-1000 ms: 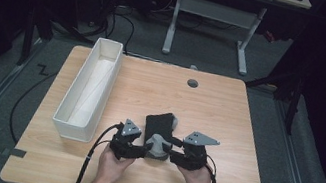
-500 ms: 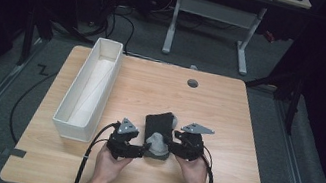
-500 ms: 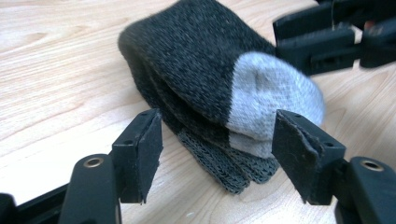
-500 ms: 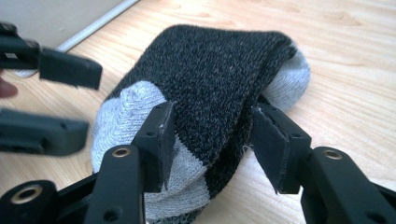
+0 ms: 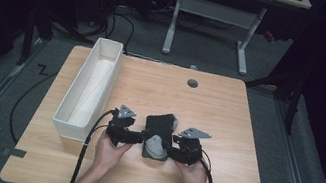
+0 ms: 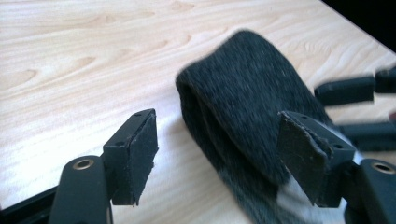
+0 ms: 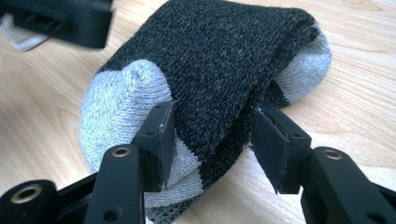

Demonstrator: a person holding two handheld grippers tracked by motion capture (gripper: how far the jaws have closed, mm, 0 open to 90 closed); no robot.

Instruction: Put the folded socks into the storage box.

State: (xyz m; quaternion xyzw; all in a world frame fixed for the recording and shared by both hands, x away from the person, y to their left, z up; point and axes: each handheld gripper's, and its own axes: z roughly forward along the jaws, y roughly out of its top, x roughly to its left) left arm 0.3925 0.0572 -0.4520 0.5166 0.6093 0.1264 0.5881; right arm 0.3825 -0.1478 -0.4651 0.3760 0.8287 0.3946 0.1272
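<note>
Folded sock (image 5: 158,134) lies at the desk's (image 5: 227,118) six o'clock. Left tongs (image 6: 217,154) released, jaws just widening, sock between them untouched. Right tongs (image 7: 212,140) grasp its edge. Risk: one-sided hold lets the fold spring open.

Left gripper (image 6: 217,154) opening — right gripper (image 7: 212,144) clamped.

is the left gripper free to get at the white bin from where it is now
Probably yes. The left gripper has just been opening and its jaws stand apart beside the folded sock, not pressing on it. The white bin sits just to its left, with bare table between them.
</note>
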